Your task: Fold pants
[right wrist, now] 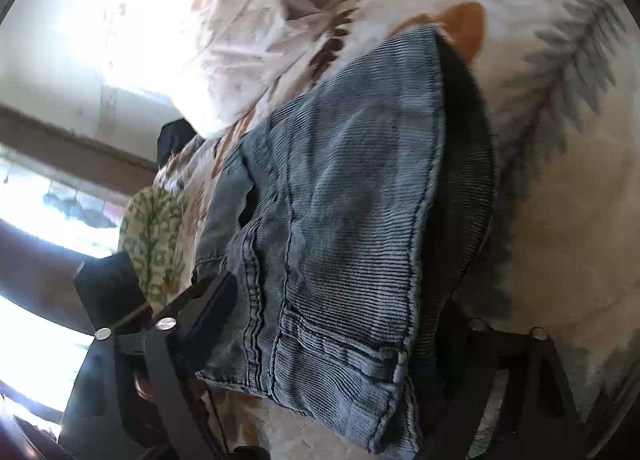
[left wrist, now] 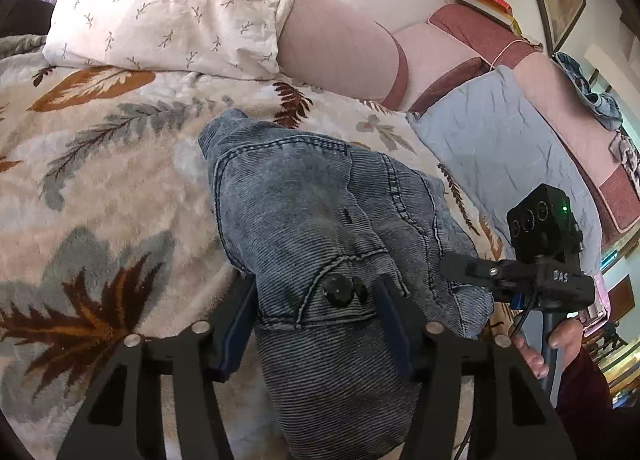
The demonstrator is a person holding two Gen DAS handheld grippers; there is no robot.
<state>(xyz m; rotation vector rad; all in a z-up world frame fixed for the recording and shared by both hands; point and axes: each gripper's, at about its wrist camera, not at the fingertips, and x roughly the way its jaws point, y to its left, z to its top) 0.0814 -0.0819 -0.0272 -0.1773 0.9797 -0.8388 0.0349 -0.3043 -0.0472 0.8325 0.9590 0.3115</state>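
The pants point(left wrist: 304, 220) are blue-grey corduroy, bunched in a folded heap on the leaf-patterned blanket point(left wrist: 100, 164). My left gripper point(left wrist: 316, 308) has its fingers on both sides of the waistband with the black buttons point(left wrist: 340, 291) and is shut on it. The right gripper shows in the left wrist view point(left wrist: 456, 266), its fingers closed on the pants' right edge. In the right wrist view the pants point(right wrist: 352, 200) fill the middle, and my right gripper point(right wrist: 336, 324) is shut on the waistband end. Its right finger is hidden under the cloth.
A white leaf-print pillow point(left wrist: 172, 4) and pink cushions point(left wrist: 340, 52) lie at the bed's head. A pale blue pillow point(left wrist: 504, 152) sits to the right. A bright window point(right wrist: 52, 220) and a green-patterned cloth point(right wrist: 152, 232) show on the left of the right wrist view.
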